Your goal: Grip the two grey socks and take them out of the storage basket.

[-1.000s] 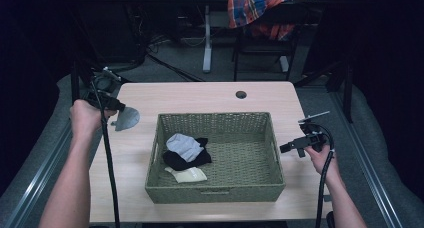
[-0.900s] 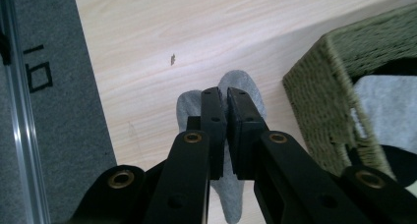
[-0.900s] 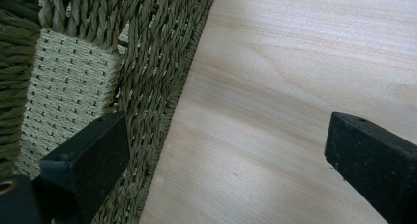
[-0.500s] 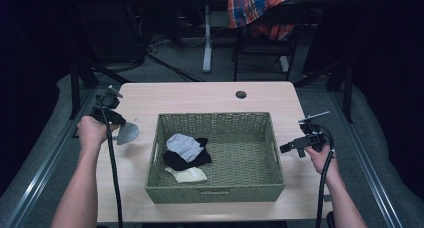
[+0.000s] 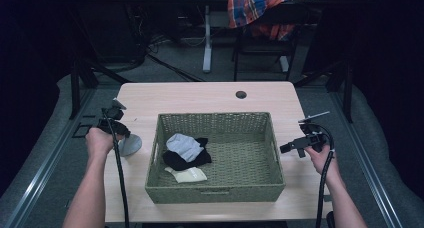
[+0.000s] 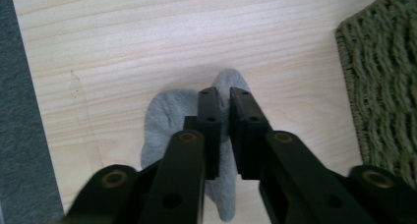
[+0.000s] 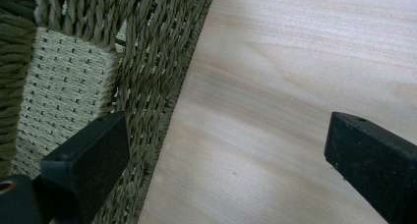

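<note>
A grey sock [image 5: 130, 146] lies on the wooden table [image 5: 200, 95], just left of the woven green basket [image 5: 215, 117]. My left gripper [image 5: 124, 136] points down onto it. In the left gripper view the sock [image 6: 167, 116] spreads on the wood and my left gripper [image 6: 223, 94] is shut on a fold of it, its jaws a narrow slit apart. My right gripper [image 5: 286, 148] hovers at the basket's right side, open. Its jaws [image 7: 226, 135] stand wide over bare wood beside the basket wall [image 7: 147, 62].
Inside the basket lie a pale grey sock [image 5: 184, 145], a black sock [image 5: 182, 161] and a cream sock [image 5: 190, 175]. A dark round hole [image 5: 241, 94] marks the table's far side. Beyond it stands a chair draped with plaid cloth [image 5: 255, 10]. The basket's corner [image 6: 388, 76] is close to the left gripper.
My left hand has come down and nearer to the person with the grey sock, which now rests on the table instead of hanging. The right hand has stayed still.
</note>
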Demonstrator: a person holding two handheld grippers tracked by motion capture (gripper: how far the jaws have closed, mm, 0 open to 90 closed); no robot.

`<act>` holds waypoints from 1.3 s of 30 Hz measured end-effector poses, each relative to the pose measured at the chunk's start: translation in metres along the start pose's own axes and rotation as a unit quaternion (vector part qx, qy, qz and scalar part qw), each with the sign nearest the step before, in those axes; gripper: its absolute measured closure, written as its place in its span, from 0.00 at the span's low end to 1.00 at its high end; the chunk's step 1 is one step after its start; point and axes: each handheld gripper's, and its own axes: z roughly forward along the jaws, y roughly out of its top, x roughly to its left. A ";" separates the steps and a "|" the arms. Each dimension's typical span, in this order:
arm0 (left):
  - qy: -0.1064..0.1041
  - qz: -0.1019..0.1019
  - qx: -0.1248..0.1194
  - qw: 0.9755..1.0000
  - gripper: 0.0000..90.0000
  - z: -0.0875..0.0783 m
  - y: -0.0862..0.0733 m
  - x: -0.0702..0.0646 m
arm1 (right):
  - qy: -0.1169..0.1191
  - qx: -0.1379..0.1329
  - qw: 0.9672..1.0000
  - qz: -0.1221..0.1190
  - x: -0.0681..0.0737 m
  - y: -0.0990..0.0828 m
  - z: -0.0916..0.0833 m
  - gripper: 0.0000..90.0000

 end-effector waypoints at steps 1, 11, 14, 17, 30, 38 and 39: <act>-0.003 0.002 0.000 1.000 0.88 -0.002 0.000 0.000 | -0.002 0.007 1.000 -0.004 0.000 0.001 -0.001 0.03; 0.006 0.036 -0.041 0.999 0.34 -0.056 0.002 -0.025 | -0.003 -0.001 1.000 0.001 0.001 0.000 0.000 0.03; 0.008 0.069 -0.054 0.996 0.25 -0.073 0.005 -0.045 | -0.004 -0.008 1.000 0.005 0.002 0.000 0.001 0.03; 0.006 0.095 -0.066 0.993 0.18 -0.083 0.008 -0.065 | -0.002 0.004 1.000 -0.005 0.001 0.001 0.000 0.03; -0.008 0.177 -0.072 0.981 0.04 -0.075 0.019 -0.140 | -0.004 -0.010 1.000 0.009 0.002 0.000 0.001 0.03; -0.018 0.201 -0.059 0.978 0.01 -0.054 0.019 -0.167 | -0.003 -0.007 1.000 0.005 0.001 0.000 0.001 0.04; -0.018 0.201 -0.059 0.978 0.01 -0.052 0.018 -0.168 | -0.003 -0.008 1.000 0.005 0.001 0.000 0.001 0.04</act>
